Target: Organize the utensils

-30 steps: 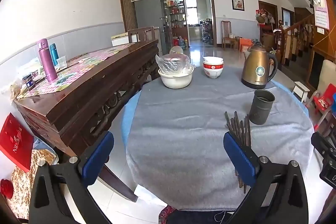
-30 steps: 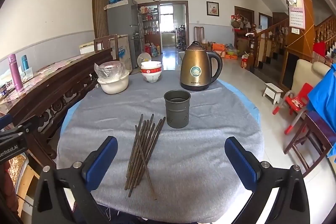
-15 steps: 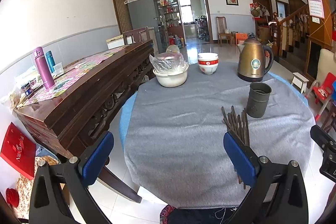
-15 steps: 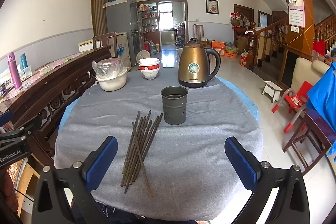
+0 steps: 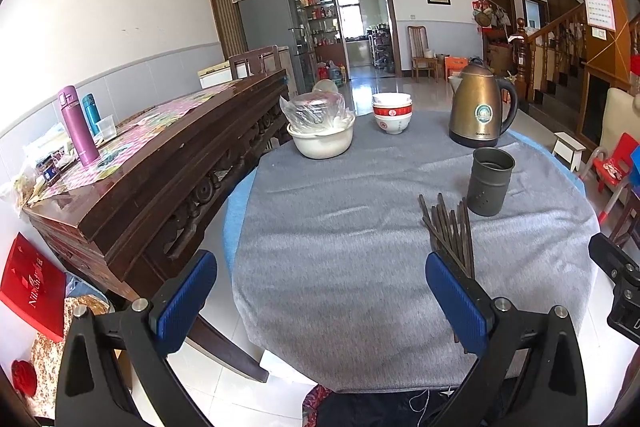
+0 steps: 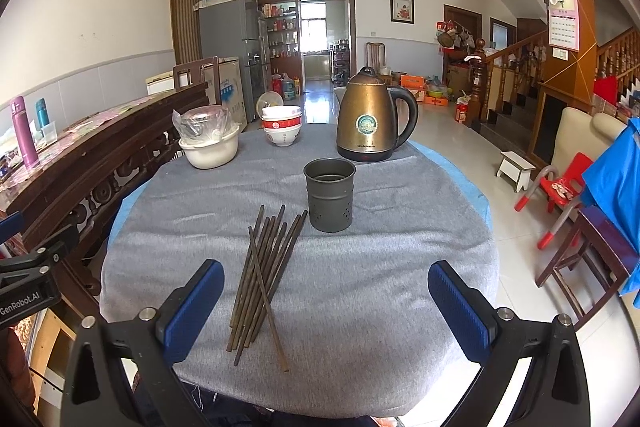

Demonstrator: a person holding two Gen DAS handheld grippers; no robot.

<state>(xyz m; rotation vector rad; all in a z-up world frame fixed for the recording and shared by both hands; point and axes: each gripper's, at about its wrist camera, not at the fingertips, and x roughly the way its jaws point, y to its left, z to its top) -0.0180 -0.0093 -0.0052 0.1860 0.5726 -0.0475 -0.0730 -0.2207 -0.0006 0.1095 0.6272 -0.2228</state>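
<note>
Two grippers hang at the near edge of the table (image 6: 420,267), and neither holds anything. On your left, the left gripper (image 5: 320,303) has its fingers wide apart over bare grey cloth, with the chopsticks (image 5: 450,231) lying just off its right finger. From the right wrist view, the right gripper (image 6: 326,307) is likewise spread open, and the chopsticks (image 6: 266,267) lie between its fingers, nearer the left one.

The chopsticks rest flat in a loose bundle, tips pointing toward the holder (image 6: 330,193) — a dark perforated cup standing upright just beyond them, apparently empty.

The step in hand looks like the first pick. One stick lies crossed over the rest, so you would do well to take that one first, or it may roll the others apart. Come down with the fingers across the sticks, not along them, and close near the middle so the ends do not droop. Tip them upright before lowering them into the cup; it looks light and could topple if nudged at the rim.

Counts: roughly ten chopsticks — they overlap too closely to be sure. One holder, one brass-coloured kettle (image 6: 370,119), one white basin (image 6: 210,151) with a plastic-wrapped dish in it, and a stack of bowls (image 6: 281,125), seemingly three.
</note>
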